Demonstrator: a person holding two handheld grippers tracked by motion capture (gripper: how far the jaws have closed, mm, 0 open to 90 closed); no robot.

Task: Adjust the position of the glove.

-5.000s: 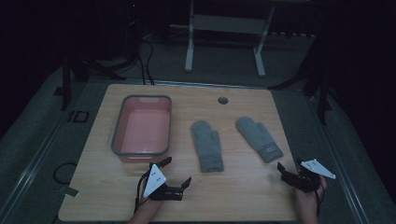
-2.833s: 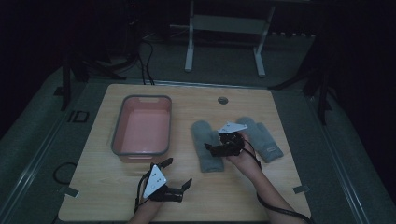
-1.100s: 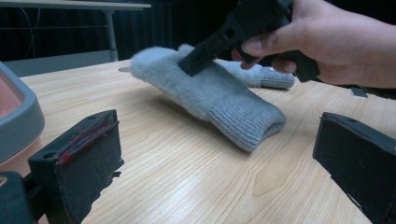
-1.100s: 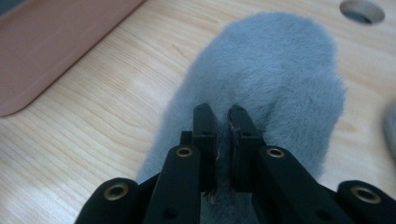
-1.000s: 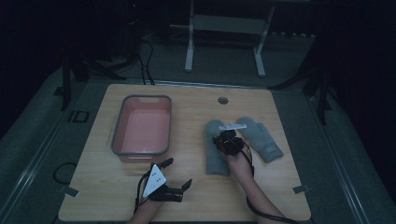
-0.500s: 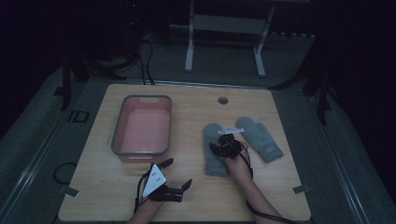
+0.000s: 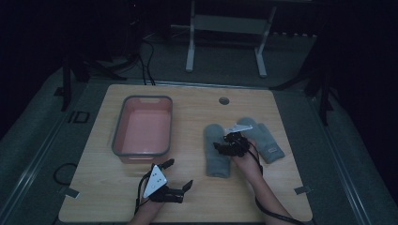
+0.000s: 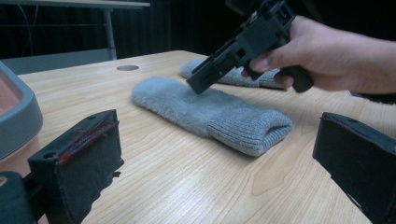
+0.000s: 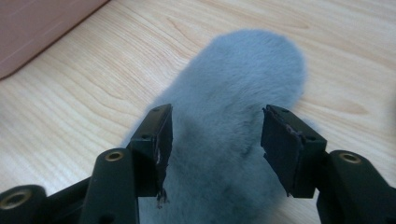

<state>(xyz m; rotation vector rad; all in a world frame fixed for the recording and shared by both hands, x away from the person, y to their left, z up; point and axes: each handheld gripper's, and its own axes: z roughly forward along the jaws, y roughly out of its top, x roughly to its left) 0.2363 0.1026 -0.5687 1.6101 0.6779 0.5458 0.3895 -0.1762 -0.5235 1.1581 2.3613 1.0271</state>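
Change since five seconds ago: right gripper [image 7: 224, 146] has travelled from the table's near right corner to the near mitten [image 7: 217, 150]; left gripper [image 7: 176, 175], tub [image 7: 141, 151] and both mittens lie as they did. Right gripper: jaws apart, poised over the near mitten's middle, one jaw at each long edge, the grey fleece between them in the right gripper view; whether the tips already touch the fabric cannot be told. Left gripper: jaws wide apart, holding nothing, resting on the table [image 7: 94, 187] in front of the tub, on the person's side of it. Near mitten: flat on the wood to the right of the tub, cuff toward the person, well apart from the tub's wall. Far mitten [image 7: 266, 143]: just right of the near one, farther from the tub, angled, untouched. Step in hand, as judged: the reach for the near mitten, grasp not yet made. Next move calls for: lowering until the jaws press into the fleece, closing to pinch a fold, then lifting; probable destination the tub.
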